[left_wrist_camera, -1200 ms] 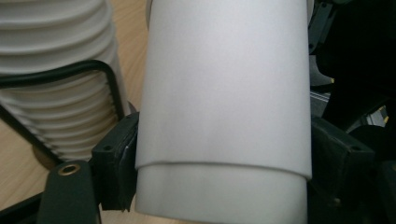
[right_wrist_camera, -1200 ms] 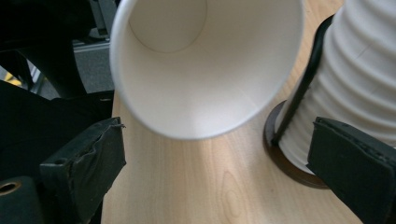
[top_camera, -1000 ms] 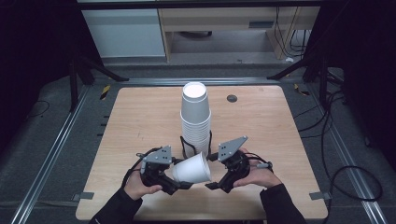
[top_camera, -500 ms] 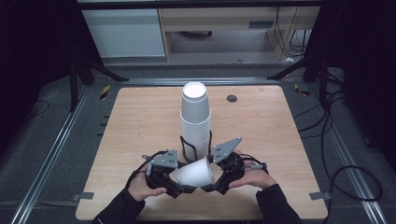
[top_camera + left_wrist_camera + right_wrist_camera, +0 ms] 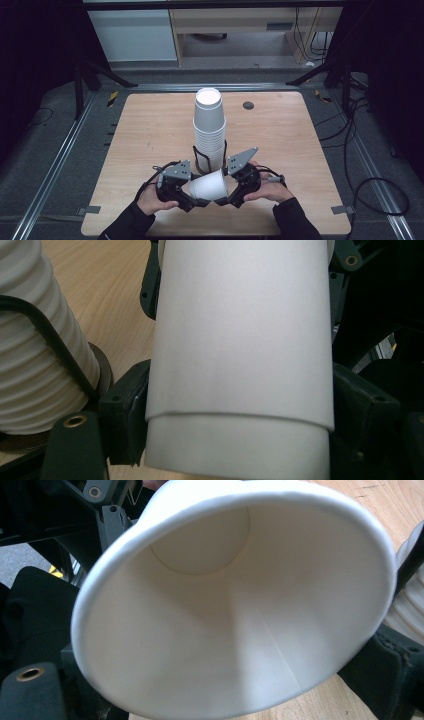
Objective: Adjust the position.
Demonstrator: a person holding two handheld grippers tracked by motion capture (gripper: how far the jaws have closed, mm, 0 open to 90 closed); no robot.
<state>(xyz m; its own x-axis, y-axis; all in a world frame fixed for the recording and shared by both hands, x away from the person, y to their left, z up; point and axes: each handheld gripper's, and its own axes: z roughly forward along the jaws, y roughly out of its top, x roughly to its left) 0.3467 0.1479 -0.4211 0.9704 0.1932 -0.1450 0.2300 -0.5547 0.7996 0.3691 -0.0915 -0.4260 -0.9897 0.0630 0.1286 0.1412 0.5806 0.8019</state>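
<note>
Writing: none is showing on the plain white cup (image 5: 209, 185) or the stack.
Left gripper (image 5: 192, 197): clamping the cup's narrow end, jaws pressing both walls.
Right gripper (image 5: 226, 196): gripping the cup's rim end.
Cup: lying sideways between both grippers, near table (image 5: 150, 125) edge, just before the tall cup stack (image 5: 210, 127).
</note>
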